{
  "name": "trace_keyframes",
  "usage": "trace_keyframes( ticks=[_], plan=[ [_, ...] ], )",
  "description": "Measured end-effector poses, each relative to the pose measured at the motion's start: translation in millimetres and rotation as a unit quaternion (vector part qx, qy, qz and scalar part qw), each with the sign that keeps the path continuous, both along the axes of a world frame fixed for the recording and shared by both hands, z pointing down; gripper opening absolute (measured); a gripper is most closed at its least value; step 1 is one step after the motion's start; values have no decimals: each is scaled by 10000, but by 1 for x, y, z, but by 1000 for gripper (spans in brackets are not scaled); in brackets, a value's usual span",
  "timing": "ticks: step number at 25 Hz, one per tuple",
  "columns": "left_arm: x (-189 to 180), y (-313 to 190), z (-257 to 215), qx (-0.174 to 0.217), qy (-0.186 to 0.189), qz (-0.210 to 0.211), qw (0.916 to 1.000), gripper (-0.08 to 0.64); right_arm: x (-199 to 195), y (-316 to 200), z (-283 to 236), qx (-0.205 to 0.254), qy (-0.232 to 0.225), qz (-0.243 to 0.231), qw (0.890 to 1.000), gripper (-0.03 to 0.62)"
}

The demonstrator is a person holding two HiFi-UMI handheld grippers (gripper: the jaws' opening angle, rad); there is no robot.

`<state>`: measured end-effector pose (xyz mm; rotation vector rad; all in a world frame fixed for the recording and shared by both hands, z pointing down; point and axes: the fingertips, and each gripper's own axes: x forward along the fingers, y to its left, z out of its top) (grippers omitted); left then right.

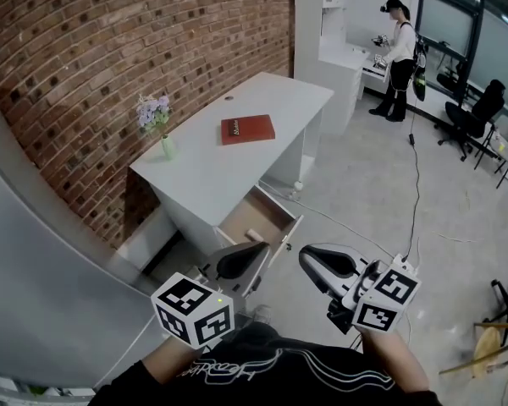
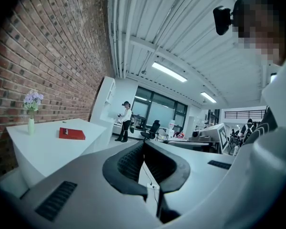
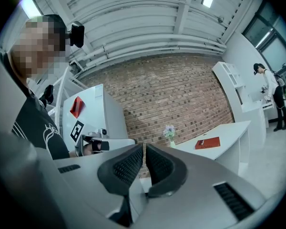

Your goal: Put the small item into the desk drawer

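Note:
The white desk [image 1: 212, 172] stands against the brick wall, its drawer [image 1: 275, 212] pulled open toward me. A small pale cylindrical item [image 1: 254, 234] lies inside the drawer near its front. My left gripper [image 1: 252, 256] hovers just in front of the drawer's front panel, jaws shut with nothing between them. My right gripper [image 1: 309, 259] is beside it over the floor, also shut and empty. In the left gripper view the left gripper [image 2: 144, 151] points past the desk [image 2: 47, 149] into the room. In the right gripper view the right gripper [image 3: 144, 159] faces the brick wall.
A red book [image 1: 247, 128] and a vase of purple flowers [image 1: 163, 129] sit on the desk top. A white cabinet [image 1: 339, 57] stands beyond the desk. A person [image 1: 398, 57] stands at a far counter, near an office chair [image 1: 474, 112]. A cable [image 1: 415, 193] runs across the floor.

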<state>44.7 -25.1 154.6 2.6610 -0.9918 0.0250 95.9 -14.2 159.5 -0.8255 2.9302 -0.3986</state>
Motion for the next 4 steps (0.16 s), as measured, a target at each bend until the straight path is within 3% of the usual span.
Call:
trace_keyframes(
  ticks=[4],
  plan=[
    [7, 3, -5, 76, -15, 57, 10000, 21, 4, 2, -6, 79, 20, 33, 10000, 52]
  ],
)
